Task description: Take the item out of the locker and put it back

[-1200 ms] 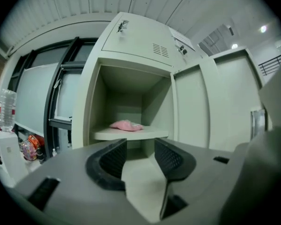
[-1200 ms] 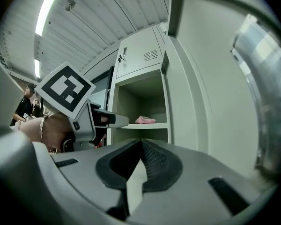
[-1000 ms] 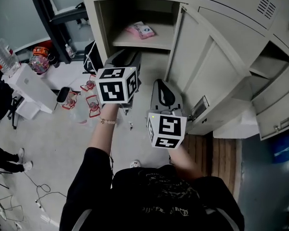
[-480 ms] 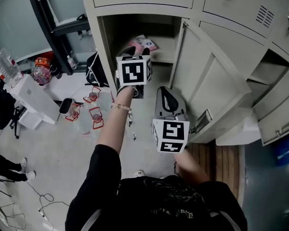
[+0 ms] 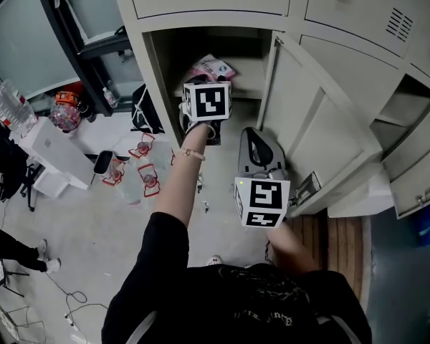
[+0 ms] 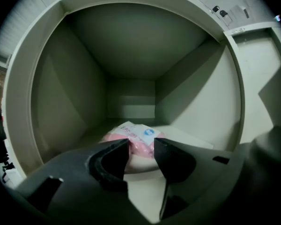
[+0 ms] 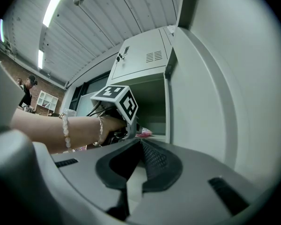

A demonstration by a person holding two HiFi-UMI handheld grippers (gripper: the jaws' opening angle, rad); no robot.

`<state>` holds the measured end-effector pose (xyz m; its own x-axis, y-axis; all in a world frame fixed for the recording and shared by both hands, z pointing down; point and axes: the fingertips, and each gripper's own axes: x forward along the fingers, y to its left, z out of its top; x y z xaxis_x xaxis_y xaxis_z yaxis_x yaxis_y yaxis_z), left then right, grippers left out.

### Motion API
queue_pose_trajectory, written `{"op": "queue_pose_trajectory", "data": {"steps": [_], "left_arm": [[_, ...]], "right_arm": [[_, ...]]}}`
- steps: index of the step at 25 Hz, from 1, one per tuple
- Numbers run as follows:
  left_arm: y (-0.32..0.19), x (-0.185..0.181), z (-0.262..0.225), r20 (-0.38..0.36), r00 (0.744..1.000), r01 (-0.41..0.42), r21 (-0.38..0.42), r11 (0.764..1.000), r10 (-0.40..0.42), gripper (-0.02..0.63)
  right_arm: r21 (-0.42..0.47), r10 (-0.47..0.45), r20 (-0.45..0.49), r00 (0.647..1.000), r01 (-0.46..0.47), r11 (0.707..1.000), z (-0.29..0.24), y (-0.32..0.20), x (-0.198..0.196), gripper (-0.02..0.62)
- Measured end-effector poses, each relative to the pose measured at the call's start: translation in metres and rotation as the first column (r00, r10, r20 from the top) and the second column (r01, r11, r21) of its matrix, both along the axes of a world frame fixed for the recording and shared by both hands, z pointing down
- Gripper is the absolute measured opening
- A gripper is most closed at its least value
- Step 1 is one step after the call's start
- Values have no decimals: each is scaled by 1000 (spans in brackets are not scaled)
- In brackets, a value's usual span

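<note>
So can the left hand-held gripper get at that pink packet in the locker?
Probably yes: the door stands open, the left hand-held gripper is at the compartment's mouth with jaws apart, and nothing lies between it and the pink packet.

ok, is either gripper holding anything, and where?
Nothing held. Left gripper has its jaws apart, the pink packet lying on the locker shelf ahead of them, untouched. Right gripper is shut and empty.

The pink packet lies half hidden behind the fingers of the left gripper; its label print is too small to read.
</note>
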<state>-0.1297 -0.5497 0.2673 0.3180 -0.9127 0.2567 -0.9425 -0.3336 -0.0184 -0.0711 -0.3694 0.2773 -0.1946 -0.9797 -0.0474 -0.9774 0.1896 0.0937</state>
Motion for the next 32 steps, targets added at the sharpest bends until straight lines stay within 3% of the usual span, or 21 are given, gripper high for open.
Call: {"op": "queue_pose_trajectory", "data": {"steps": [4, 13, 17, 32], "left_arm": [[-4, -3, 6, 13, 1000, 20, -1, 1000, -20, 154], [-7, -6, 5, -42, 998, 56, 36, 998, -54, 34], [-6, -8, 3, -59, 997, 52, 48, 997, -50, 26], [38, -30, -13, -61, 998, -7, 210, 978, 20, 25]], "right_arm": [[2, -2, -6, 1000, 2, 1000, 0, -1, -1, 5], [2, 6, -14, 1000, -6, 1000, 3, 0, 2, 5], [-1, 12, -13, 1000, -12, 1000, 4, 1, 3, 5], [-10, 33, -18, 999, -33, 999, 20, 22, -7, 5]]}}
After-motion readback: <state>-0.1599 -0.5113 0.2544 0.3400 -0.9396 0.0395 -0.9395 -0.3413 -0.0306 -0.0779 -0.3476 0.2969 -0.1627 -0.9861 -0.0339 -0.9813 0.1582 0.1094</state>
